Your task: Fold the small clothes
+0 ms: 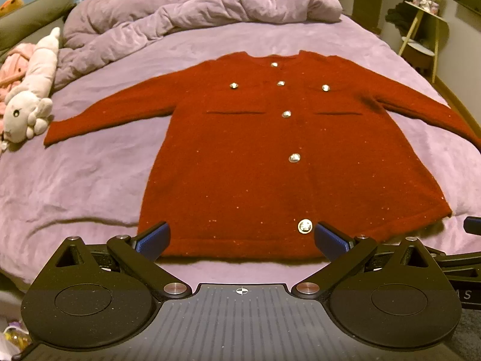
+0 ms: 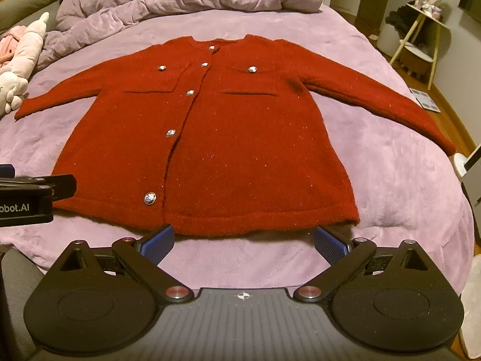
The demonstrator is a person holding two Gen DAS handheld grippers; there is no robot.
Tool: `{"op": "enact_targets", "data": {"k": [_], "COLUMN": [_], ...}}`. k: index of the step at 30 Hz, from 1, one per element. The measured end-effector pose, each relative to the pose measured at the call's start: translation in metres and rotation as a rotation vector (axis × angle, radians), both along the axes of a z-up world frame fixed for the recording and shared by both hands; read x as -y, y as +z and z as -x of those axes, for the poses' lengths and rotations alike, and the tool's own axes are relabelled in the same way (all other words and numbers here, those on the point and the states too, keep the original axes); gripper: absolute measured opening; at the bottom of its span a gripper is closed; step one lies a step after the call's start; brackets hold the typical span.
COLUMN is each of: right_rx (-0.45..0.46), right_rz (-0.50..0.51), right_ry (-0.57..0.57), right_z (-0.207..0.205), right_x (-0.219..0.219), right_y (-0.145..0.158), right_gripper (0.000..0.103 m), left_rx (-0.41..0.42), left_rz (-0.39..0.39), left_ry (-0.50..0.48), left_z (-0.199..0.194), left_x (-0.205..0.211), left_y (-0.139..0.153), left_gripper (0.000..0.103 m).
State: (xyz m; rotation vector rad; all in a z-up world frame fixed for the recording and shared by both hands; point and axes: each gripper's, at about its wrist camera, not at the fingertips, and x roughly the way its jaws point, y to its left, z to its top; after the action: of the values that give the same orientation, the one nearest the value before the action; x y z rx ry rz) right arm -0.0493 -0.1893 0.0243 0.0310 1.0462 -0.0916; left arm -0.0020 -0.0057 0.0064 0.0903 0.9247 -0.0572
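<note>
A small red knit cardigan point(image 1: 255, 150) point(image 2: 234, 138) with silver buttons lies flat and face up on the purple bedspread point(image 1: 90, 174) point(image 2: 405, 180), both sleeves spread out sideways. My left gripper point(image 1: 242, 240) hangs open above the hem, near the lowest button point(image 1: 304, 226), with nothing between its blue pads. My right gripper point(image 2: 243, 242) is open too, just in front of the hem's right half, over bare bedspread. The left gripper's body point(image 2: 30, 201) shows at the left edge of the right wrist view.
A crumpled purple duvet point(image 1: 195, 12) is heaped at the head of the bed. Plush toys point(image 1: 30, 99) lie at the left edge, close to the left sleeve's cuff. A small side table point(image 2: 421, 42) stands beyond the bed's right side.
</note>
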Motion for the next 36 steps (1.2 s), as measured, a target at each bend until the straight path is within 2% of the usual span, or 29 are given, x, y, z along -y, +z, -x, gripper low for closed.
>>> {"op": "enact_targets", "data": {"k": [36], "right_rx": [0.028], "right_rz": [-0.019], "right_ry": [-0.007], "right_z": [0.0052], "right_x": [0.0052], "right_y": [-0.0004], "right_gripper": [0.099], "left_rx": [-0.013], "left_rz": [0.001], "left_ry": [-0.011], "left_z": [-0.0017], "left_x": [0.0070], "left_y": [-0.0038], "left_gripper": [0.103]}}
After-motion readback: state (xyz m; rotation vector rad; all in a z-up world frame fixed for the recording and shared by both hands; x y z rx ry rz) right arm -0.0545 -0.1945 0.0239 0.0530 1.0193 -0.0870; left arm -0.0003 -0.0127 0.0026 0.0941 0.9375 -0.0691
